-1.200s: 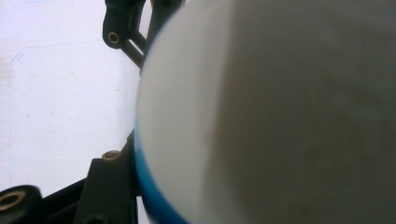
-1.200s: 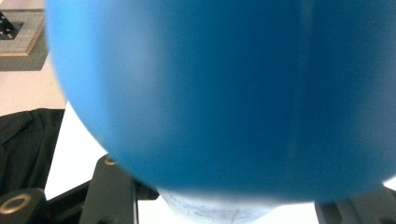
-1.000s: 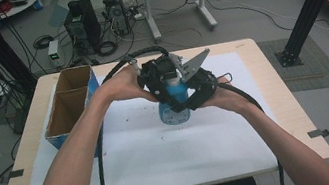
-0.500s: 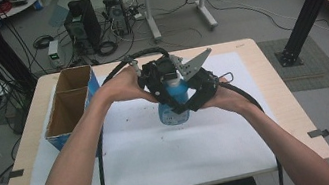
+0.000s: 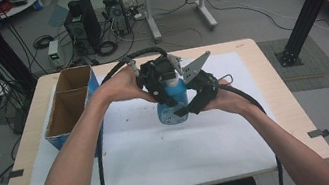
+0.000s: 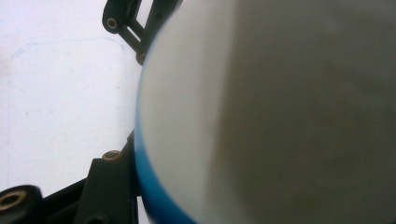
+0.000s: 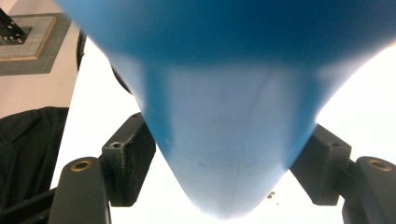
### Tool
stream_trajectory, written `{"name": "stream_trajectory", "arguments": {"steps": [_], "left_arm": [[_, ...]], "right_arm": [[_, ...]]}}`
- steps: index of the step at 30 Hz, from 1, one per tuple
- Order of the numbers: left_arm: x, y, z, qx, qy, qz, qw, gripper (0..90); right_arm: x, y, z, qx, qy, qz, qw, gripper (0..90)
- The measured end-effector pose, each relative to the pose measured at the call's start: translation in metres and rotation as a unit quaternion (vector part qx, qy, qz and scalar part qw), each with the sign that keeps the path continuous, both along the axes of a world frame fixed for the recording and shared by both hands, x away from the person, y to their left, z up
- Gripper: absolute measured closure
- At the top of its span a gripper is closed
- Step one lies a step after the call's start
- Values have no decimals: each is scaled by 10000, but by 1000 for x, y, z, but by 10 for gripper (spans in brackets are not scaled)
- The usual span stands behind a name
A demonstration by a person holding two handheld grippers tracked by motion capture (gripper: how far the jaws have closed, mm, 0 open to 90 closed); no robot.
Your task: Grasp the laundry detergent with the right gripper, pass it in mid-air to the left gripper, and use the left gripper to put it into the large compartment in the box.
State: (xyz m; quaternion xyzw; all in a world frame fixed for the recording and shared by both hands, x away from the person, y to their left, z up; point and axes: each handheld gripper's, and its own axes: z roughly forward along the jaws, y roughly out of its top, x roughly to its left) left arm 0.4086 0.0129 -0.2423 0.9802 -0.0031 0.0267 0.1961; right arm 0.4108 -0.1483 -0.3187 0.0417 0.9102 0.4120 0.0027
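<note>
I'm pinching the blue bottle's [image 5: 173, 102] white top with the left gripper [image 5: 158, 79]; the right gripper's [image 5: 193, 102] jaws have just been opening, bottle body between them.

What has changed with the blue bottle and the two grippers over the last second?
The right gripper has just been opening its jaws, with the blue bottle between them. The bottle stands on the white sheet as before. The left gripper stays clamped on the bottle's top, and both hands have kept their places.
</note>
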Motion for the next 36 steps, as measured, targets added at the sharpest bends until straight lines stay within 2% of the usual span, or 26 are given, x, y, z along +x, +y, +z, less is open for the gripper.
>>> {"name": "stream_trajectory", "arguments": {"steps": [6, 12, 14, 16, 18, 22, 23, 24, 25, 27, 28, 30, 31, 34, 35, 36], "left_arm": [[-2, 2, 2, -17, 1, 3, 10000, 430], [-2, 5, 5, -45, -9, 116, 9999, 430], [-1, 9, 8, -43, -8, 165, 9999, 430], [-1, 10, 9, -34, -9, 189, 9998, 430], [-1, 15, 14, -55, -3, 340, 9994, 430], [0, 22, 21, 49, -56, 585, 9983, 430], [0, 22, 21, 49, -56, 585, 9983, 430], [1, 24, 23, 90, -65, 686, 9976, 430], [1, 28, 26, 137, -93, 825, 9964, 429], [1, 32, 30, 153, -96, 1009, 9947, 429], [1, 32, 30, 153, -96, 1009, 9947, 430], [2, 38, 36, 173, -121, 1242, 9920, 429], [1, 43, 41, 188, -179, 1407, 9897, 429], [1, 48, 46, 192, -204, 1563, 9873, 429], [2, 54, 53, 188, -152, 1804, 9833, 429], [1, 56, 56, 184, -141, 1887, 9818, 430]], "right_arm": [[0, -5, -1, -20, 72, -89, 9999, 243], [1, -14, 0, -72, 146, -210, 9996, 186], [1, -17, 0, -121, 166, -307, 9993, 149], [2, -20, 1, -154, 184, -436, 9988, 152], [3, -24, 2, -218, 223, -563, 9979, 153], [4, -34, 5, -391, 326, -906, 9946, 152], [4, -34, 5, -391, 326, -906, 9946, 152], [4, -36, 6, -416, 345, -965, 9939, 152], [5, -41, 8, -509, 367, -1140, 9915, 152], [5, -44, 9, -619, 341, -1253, 9896, 153], [5, -44, 9, -619, 341, -1253, 9896, 153], [5, -47, 12, -735, 280, -1374, 9874, 152], [5, -50, 13, -786, 264, -1499, 9852, 152], [5, -54, 15, -837, 269, -1567, 9837, 153], [5, -56, 15, -856, 290, -1593, 9831, 153], [5, -58, 16, -880, 297, -1655, 9818, 153]]}}
